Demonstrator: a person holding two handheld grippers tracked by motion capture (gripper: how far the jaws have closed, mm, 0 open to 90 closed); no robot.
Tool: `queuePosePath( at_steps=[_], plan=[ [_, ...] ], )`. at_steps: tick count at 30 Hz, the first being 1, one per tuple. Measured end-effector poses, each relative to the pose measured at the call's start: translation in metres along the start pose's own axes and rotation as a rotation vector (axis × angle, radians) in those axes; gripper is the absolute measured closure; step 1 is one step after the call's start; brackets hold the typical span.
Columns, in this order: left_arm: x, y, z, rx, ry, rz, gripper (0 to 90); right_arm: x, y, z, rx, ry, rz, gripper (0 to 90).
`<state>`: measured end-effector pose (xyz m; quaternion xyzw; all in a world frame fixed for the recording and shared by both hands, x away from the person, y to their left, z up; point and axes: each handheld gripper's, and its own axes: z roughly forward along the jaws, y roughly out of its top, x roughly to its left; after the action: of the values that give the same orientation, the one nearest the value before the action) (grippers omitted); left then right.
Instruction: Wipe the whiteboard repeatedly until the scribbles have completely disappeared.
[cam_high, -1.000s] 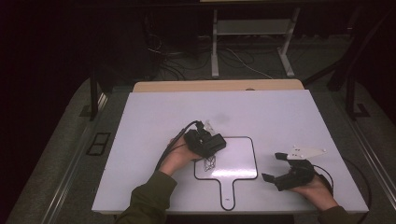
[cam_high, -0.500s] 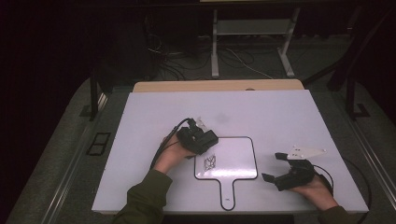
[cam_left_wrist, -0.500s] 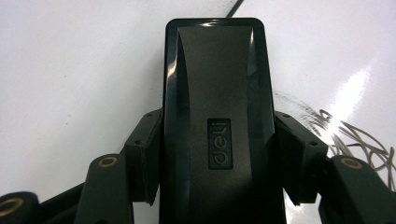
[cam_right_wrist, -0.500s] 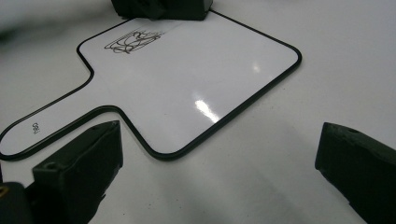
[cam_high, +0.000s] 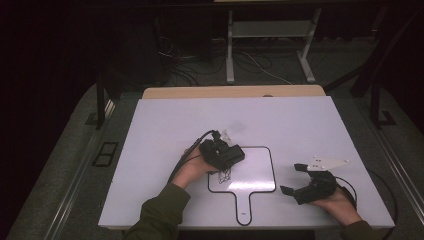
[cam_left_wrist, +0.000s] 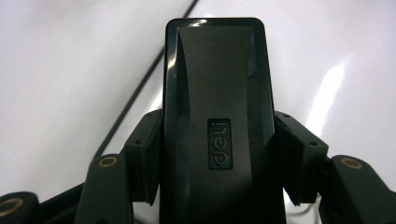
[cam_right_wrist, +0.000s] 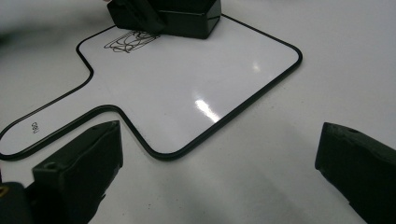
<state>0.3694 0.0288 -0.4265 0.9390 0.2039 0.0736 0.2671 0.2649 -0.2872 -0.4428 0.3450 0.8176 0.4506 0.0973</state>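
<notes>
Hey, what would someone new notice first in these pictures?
Probably the left claw shut on a black plastic block eraser, at the upper left corner of the paddle-shaped whiteboard with a black rim. Just beside it lies a black marker scribble. The right claw rests open beside the board's right edge.

In the left gripper view the black eraser (cam_left_wrist: 217, 126) runs off the bottom edge, so its near end is cut off, and its body hides the surface (cam_left_wrist: 56, 70) beneath it. From the high view the scribble (cam_high: 225, 174) is too small to read (a tangle of dark lines) and the left tool (cam_high: 226, 155) covers part of it. In the right gripper view the eraser (cam_right_wrist: 187, 16) is cropped by the top edge, and the small whiteboard (cam_right_wrist: 187, 88) loses its handle end at the left edge.
</notes>
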Motion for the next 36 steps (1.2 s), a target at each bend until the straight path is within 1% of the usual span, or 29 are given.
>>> queuePosePath(
  at_steps=[2, 3, 4, 5, 7, 9, 10, 11, 13, 14, 16, 18, 19, 20, 22, 24, 25, 26, 27, 29, 32, 34, 35, 36],
  plan=[
    [-0.001, 0.002, 0.001, 0.003, 0.007, 0.005, 39.4, 0.0, 0.0, 0.0, -0.001, 0.0, -0.001, 0.0],
    [0.0, 0.002, 0.001, -0.002, 0.014, 0.001, 39.3, 0.0, 0.0, 0.0, -0.001, 0.0, -0.001, 0.0],
    [0.002, 0.002, 0.002, -0.005, 0.014, -0.002, 39.4, 0.0, 0.0, 0.0, -0.001, 0.001, -0.001, 0.0],
    [0.004, 0.001, 0.002, -0.005, 0.016, -0.014, 39.4, 0.0, 0.0, 0.0, -0.001, 0.001, -0.001, 0.0],
    [0.009, 0.0, 0.001, -0.004, 0.025, -0.021, 39.4, 0.0, 0.0, 0.0, -0.001, 0.001, 0.0, 0.0],
    [0.013, -0.002, 0.0, -0.007, 0.037, -0.038, 39.4, 0.0, 0.0, 0.0, 0.0, 0.0, -0.001, 0.0],
    [0.016, -0.003, -0.001, 0.002, 0.044, -0.036, 39.4, 0.0, 0.0, 0.0, 0.0, 0.001, -0.001, 0.0],
    [0.019, -0.005, -0.002, -0.004, 0.054, -0.055, 39.4, 0.0, 0.0, 0.0, -0.001, 0.001, -0.002, 0.0],
    [0.024, -0.007, -0.004, 0.001, 0.07, -0.065, 39.4, 0.0, 0.0, 0.0, -0.001, 0.001, -0.002, 0.0],
    [0.026, -0.009, -0.005, 0.0, 0.078, -0.078, 39.4, 0.0, 0.0, 0.0, -0.001, 0.001, -0.002, 0.0],
    [0.031, -0.012, -0.007, 0.003, 0.088, -0.086, 39.4, 0.0, 0.0, 0.0, -0.001, 0.001, -0.001, 0.0],
    [0.036, -0.015, -0.008, -0.003, 0.094, -0.106, 39.4, 0.0, 0.0, 0.0, -0.001, 0.001, -0.001, 0.0],
    [0.04, -0.016, -0.009, 0.0, 0.1, -0.088, 39.4, 0.0, 0.0, 0.0, -0.001, 0.001, -0.002, 0.0],
    [0.039, -0.017, -0.009, -0.007, 0.103, -0.121, 39.3, 0.0, 0.0, 0.0, -0.002, 0.001, -0.002, 0.0],
    [0.042, -0.018, -0.01, -0.005, 0.104, -0.113, 39.3, 0.0, 0.0, 0.0, -0.001, 0.0, -0.002, 0.0],
    [0.041, -0.018, -0.01, -0.002, 0.106, -0.116, 39.3, 0.0, 0.0, 0.0, -0.001, 0.001, -0.002, 0.0],
    [0.041, -0.017, -0.01, 0.0, 0.106, -0.104, 39.4, 0.0, 0.0, 0.0, 0.0, 0.001, -0.001, 0.0],
    [0.04, -0.016, -0.009, 0.003, 0.105, -0.1, 39.4, 0.0, 0.0, 0.0, 0.0, 0.0, -0.001, 0.0],
    [0.037, -0.015, -0.008, 0.005, 0.103, -0.11, 39.4, 0.0, 0.0, 0.0, 0.0, 0.0, -0.001, 0.0],
    [0.034, -0.012, -0.007, 0.006, 0.099, -0.105, 39.4, 0.0, 0.0, 0.0, 0.003, 0.001, 0.0, 0.0],
    [0.028, -0.007, -0.004, 0.007, 0.077, -0.08, 39.4, 0.0, 0.0, 0.0, 0.004, 0.0, -0.001, 0.0],
    [0.027, -0.003, -0.002, 0.012, 0.082, -0.047, 39.4, 0.0, 0.0, 0.0, 0.004, 0.0, 0.001, 0.0],
    [0.027, -0.002, -0.002, 0.013, 0.086, -0.043, 39.4, 0.0, 0.0, 0.0, 0.003, -0.001, 0.001, 0.0],
    [0.027, -0.002, -0.001, 0.01, 0.088, -0.052, 39.4, 0.0, 0.0, 0.0, 0.001, -0.001, 0.0, 0.0]
  ],
)
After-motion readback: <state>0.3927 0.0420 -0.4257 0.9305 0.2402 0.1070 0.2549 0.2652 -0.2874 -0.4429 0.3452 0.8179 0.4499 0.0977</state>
